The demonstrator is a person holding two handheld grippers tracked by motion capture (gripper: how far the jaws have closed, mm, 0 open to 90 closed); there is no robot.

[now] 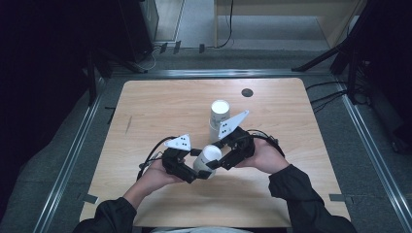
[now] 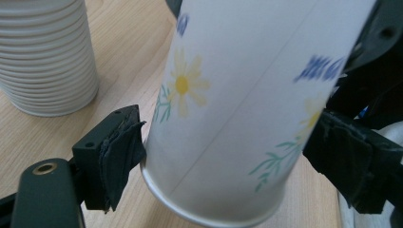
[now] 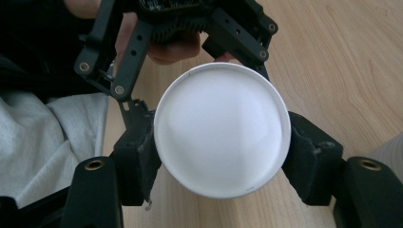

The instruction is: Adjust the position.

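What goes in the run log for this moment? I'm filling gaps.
left gripper: shut on paper cup | right gripper: shut on paper cup | cup lifted, sideways | cup stack: upright on table

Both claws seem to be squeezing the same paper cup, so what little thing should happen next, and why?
Probably one gripper should let go, likely the left gripper. Both it and the right gripper clamp the flowered cup, held above the table near the stack of cups. With both gripping, neither can carry it away.
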